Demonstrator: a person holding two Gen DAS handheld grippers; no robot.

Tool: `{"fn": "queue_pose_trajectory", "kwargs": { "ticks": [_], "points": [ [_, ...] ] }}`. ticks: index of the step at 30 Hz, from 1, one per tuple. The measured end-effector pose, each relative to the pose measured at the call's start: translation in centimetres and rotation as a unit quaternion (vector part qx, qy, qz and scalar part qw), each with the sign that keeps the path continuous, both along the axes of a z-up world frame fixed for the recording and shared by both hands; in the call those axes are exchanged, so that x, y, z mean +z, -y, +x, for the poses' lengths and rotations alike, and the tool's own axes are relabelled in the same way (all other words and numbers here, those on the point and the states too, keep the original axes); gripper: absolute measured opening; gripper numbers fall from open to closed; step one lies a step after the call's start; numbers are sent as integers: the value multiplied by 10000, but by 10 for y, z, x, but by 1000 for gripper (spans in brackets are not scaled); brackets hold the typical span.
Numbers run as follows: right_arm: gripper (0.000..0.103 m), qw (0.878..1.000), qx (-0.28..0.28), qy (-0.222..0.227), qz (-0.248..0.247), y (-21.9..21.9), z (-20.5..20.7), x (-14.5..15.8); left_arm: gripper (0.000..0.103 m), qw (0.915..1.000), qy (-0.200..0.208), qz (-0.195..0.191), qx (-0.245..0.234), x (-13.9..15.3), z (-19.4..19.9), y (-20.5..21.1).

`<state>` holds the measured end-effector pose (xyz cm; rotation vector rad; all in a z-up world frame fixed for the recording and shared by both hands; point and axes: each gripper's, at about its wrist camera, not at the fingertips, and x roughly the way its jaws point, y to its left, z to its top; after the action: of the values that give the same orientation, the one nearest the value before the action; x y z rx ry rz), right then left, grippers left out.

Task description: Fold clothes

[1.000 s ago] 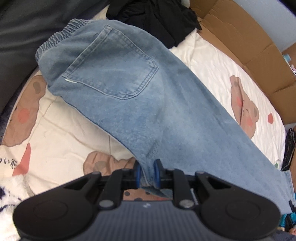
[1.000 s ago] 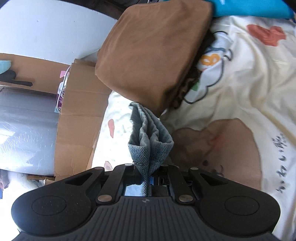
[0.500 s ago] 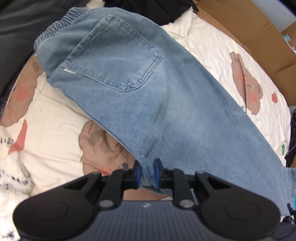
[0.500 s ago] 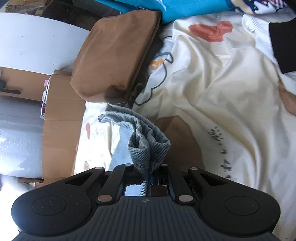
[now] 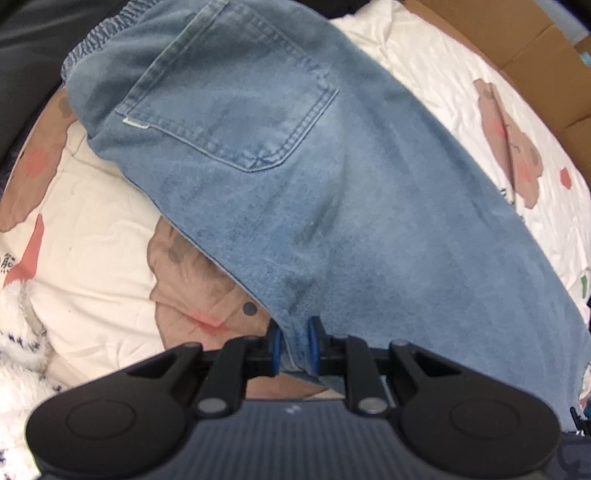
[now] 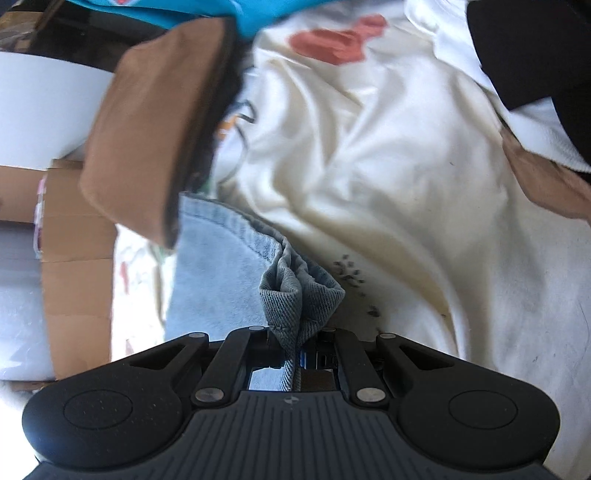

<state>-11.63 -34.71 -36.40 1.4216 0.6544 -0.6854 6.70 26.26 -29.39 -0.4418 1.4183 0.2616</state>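
Light blue jeans (image 5: 295, 177) lie spread over a cream bedsheet (image 5: 96, 236) printed with bears, back pocket up and elastic waistband at the upper left. My left gripper (image 5: 293, 345) points down and is shut on the jeans' lower edge, its blue pads pinching the denim. In the right wrist view my right gripper (image 6: 295, 350) is shut on a bunched hem of the jeans (image 6: 299, 291), whose leg lies flat to the left of it on the sheet (image 6: 388, 166).
A folded brown garment (image 6: 155, 140) lies just beyond the hem, with teal cloth (image 6: 207, 11) behind it. Cardboard (image 5: 517, 48) walls the bed's far side. A black garment (image 6: 535, 55) sits upper right, and fluffy white fabric (image 5: 18, 350) lower left.
Both grippers have sunk toward the bed with the jeans. The hem that hung from the right gripper now rests on the sheet, and the brown garment has shifted left in that view.
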Motion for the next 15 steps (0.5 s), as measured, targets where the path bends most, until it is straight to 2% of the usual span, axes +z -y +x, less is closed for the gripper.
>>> {"fn": "queue_pose_trajectory", "kwargs": {
  "ticks": [6,10,15],
  "points": [
    [6,10000,45,-59,5,2,1,-9,16,9999,-72,68,78,-9,0,1],
    [6,9998,66,-67,-185,1,0,3,16,10000,-15,91,37,-3,-4,5],
    [6,9997,-48,28,-231,3,-5,14,16,9999,81,-77,81,6,-9,5]
  ]
}}
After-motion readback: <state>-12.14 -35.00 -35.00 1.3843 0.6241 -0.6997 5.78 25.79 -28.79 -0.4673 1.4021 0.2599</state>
